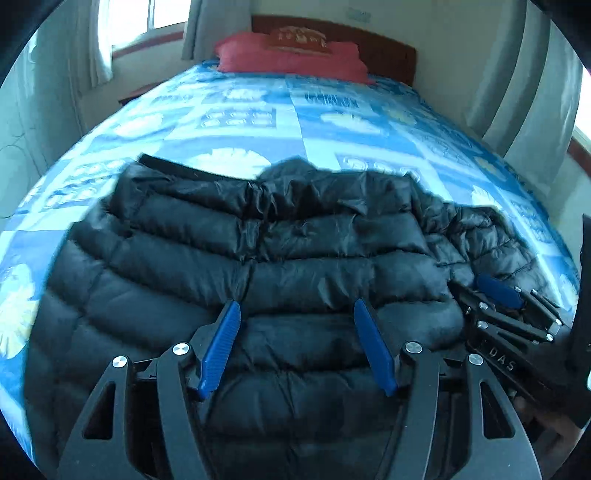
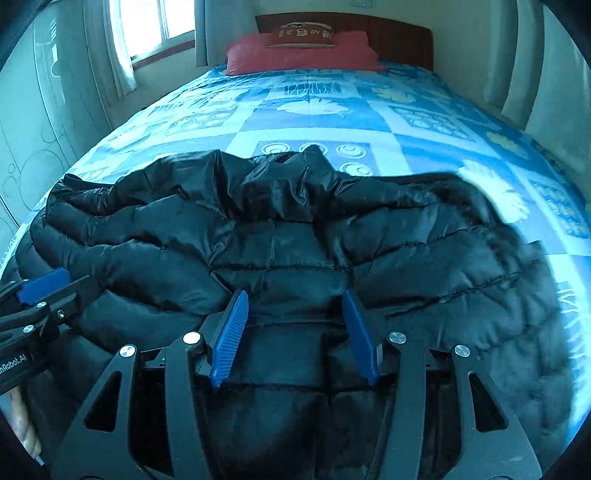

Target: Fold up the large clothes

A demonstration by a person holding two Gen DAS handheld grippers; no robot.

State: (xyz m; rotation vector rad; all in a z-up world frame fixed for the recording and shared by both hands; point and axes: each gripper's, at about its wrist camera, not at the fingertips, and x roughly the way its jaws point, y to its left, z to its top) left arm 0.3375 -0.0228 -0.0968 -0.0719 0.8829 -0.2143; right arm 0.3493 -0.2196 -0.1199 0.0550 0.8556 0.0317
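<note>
A black quilted puffer jacket [image 1: 258,258] [image 2: 295,236] lies spread across the near end of the bed, its collar bunched at the far side. My left gripper [image 1: 297,306] hovers over the jacket's near left part, blue pads apart, nothing between them. My right gripper [image 2: 293,297] hangs over the jacket's middle, jaws apart and empty as well. In the left wrist view the right gripper [image 1: 506,295] shows at the lower right, resting by the jacket's right side. At the left edge of the right wrist view sits the left gripper [image 2: 40,284].
The bed carries a blue and white patterned cover [image 1: 295,118] [image 2: 314,114]. A red pillow [image 1: 291,55] [image 2: 303,51] lies against the dark wooden headboard [image 2: 399,33]. Curtains and a window [image 2: 155,26] stand left; a hand [image 2: 26,424] shows at the lower left.
</note>
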